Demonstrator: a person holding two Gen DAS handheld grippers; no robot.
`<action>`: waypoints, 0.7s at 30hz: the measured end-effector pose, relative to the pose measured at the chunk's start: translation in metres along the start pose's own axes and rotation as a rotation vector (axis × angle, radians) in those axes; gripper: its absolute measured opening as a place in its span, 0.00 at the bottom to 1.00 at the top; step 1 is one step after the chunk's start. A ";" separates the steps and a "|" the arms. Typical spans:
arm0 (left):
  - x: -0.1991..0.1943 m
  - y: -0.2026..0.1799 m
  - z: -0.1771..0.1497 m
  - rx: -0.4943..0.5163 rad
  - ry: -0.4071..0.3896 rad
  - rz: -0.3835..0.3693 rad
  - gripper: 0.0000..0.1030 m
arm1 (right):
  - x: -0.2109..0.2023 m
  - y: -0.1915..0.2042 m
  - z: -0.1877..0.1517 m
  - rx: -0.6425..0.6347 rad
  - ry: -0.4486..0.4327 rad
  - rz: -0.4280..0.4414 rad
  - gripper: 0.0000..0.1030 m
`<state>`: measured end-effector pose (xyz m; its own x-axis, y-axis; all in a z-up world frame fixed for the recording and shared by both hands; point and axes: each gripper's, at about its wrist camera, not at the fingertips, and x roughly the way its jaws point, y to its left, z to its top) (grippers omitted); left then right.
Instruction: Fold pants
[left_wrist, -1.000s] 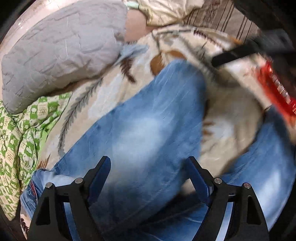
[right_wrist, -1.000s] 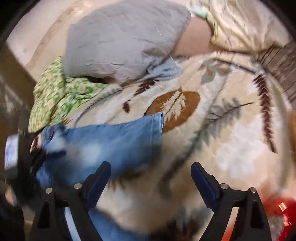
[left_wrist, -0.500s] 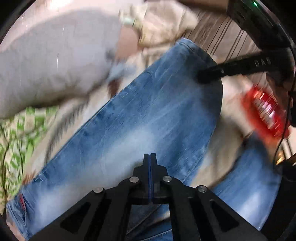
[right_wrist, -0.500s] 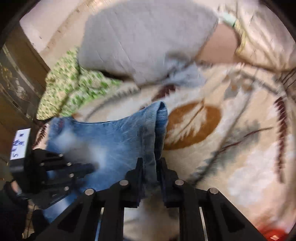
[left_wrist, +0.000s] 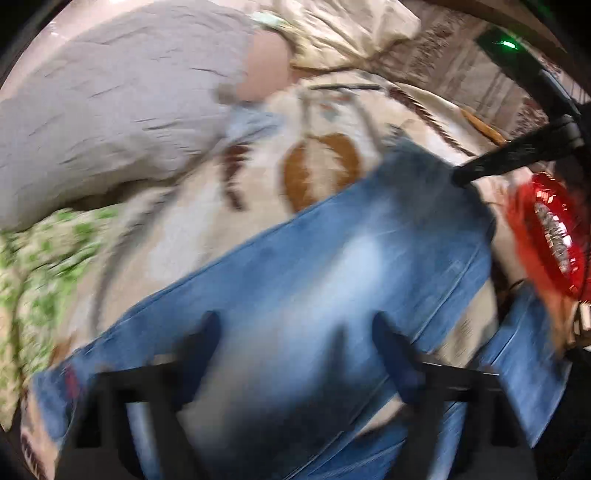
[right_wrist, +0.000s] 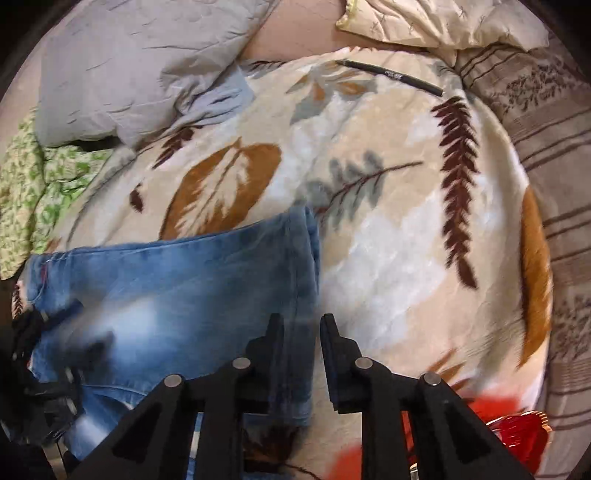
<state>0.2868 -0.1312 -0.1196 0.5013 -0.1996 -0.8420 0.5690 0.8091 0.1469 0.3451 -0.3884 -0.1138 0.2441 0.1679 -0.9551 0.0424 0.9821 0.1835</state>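
Right gripper (right_wrist: 302, 326) jaws opening around pants (right_wrist: 177, 280) hem edge, long axis running left; left gripper (left_wrist: 295, 339) jaws spreading above mid-leg.

A grey pillow (right_wrist: 140, 66) lies at the bed's far left corner, a green patterned cloth (right_wrist: 33, 184) just beside it. On the leaf-print blanket (right_wrist: 388, 221), a black pen (right_wrist: 391, 75) lies near the far edge, by a cream pillow (right_wrist: 443, 22); something red (right_wrist: 517, 432) sits at the near right.
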 end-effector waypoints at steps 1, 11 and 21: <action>-0.009 0.008 -0.009 -0.009 -0.022 0.030 0.85 | -0.006 0.004 -0.004 -0.018 -0.018 0.010 0.55; -0.136 0.117 -0.160 -0.220 0.054 0.207 0.92 | -0.092 0.113 -0.084 -0.275 -0.246 0.167 0.89; -0.144 0.179 -0.330 -0.418 0.246 0.233 0.95 | -0.072 0.329 -0.209 -0.812 -0.117 0.426 0.89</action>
<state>0.1013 0.2243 -0.1432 0.3870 0.1060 -0.9159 0.1281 0.9776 0.1673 0.1391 -0.0600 -0.0337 0.1813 0.5626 -0.8066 -0.7549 0.6053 0.2525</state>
